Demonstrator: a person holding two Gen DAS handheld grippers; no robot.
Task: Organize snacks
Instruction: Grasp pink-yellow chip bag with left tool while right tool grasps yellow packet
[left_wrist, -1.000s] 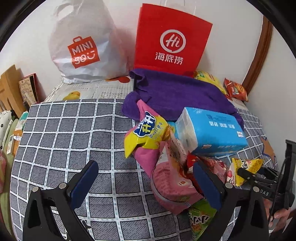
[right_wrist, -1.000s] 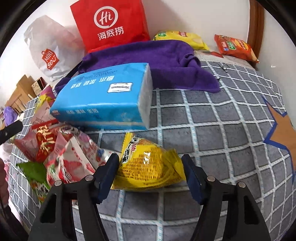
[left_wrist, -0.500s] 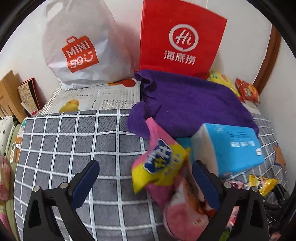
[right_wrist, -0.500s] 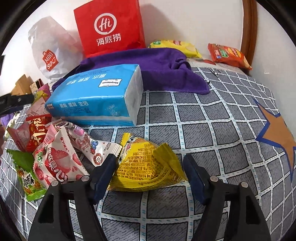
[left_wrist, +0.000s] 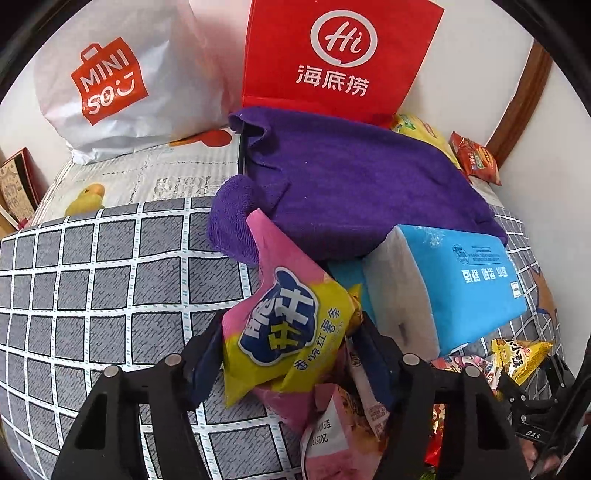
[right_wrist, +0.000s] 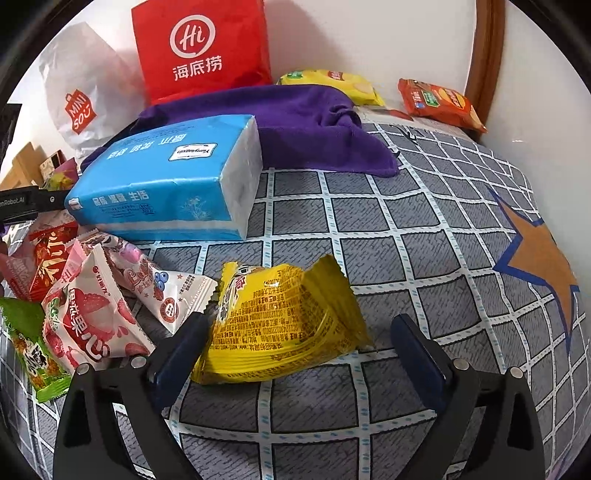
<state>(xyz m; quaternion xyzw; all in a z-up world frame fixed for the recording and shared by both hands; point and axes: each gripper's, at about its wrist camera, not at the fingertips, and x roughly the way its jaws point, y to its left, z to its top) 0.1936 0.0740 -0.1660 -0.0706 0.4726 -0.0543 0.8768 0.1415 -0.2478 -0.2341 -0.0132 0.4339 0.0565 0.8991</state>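
My left gripper (left_wrist: 288, 354) is shut on a pink and yellow snack bag (left_wrist: 291, 321), its fingers pressed against both sides. More snack packets (left_wrist: 340, 435) lie just below it. My right gripper (right_wrist: 295, 339) is open around a yellow snack packet (right_wrist: 280, 325) that lies on the checked bedsheet (right_wrist: 406, 229); the pads do not touch it. To its left lies a heap of pink, red and green packets (right_wrist: 85, 317).
A blue tissue pack (right_wrist: 173, 177) lies behind the snacks, with a purple towel (left_wrist: 351, 184) beyond it. A red paper bag (left_wrist: 332, 59) and a white Miniso bag (left_wrist: 118, 81) stand by the wall. A yellow bag (right_wrist: 332, 83) and an orange bag (right_wrist: 439, 103) lie far right.
My left gripper has moved forward and closed from wide open onto the pink and yellow bag. My right gripper has stayed open around the yellow packet, shifting only slightly.
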